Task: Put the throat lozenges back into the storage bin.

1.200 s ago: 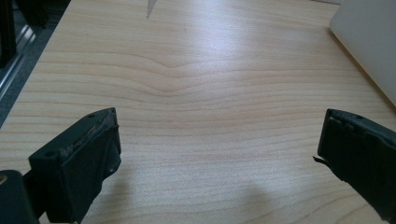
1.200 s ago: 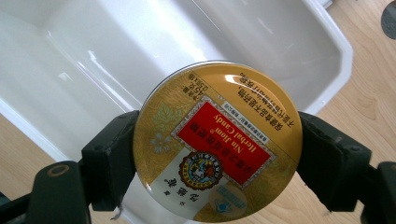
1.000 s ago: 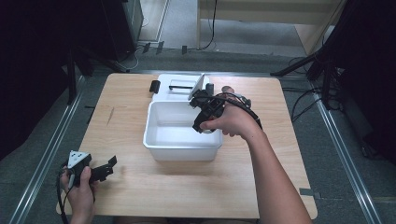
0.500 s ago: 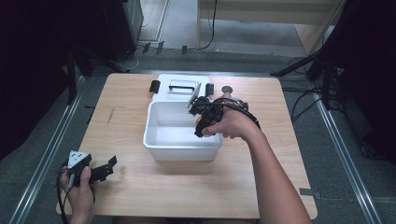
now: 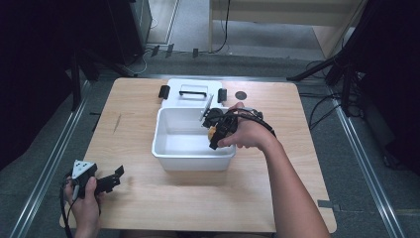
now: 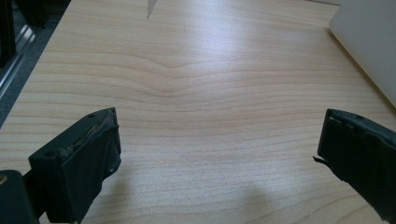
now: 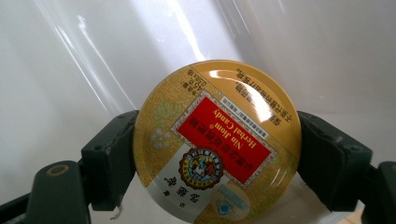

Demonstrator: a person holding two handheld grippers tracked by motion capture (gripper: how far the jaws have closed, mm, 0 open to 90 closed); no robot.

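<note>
Broadly, your table carries a white bin at its middle, with its lid lying flat just behind it, likely set aside so the bin stays open for loading. Your right gripper reaches over the bin's right rim and dips inside; its jaws are clamped on the edges of a round yellow candy tin, gripped across its width so the printed face points at the gripper's camera, with the bin's white wall behind it. From above, the tin is a mere speck of yellow, mostly hidden by your hand, so I can't tell whether it touches the bin floor. Your left gripper rests near the table's front left corner, well apart from the bin, its jaws spread wide over bare wood and holding nothing.
</note>
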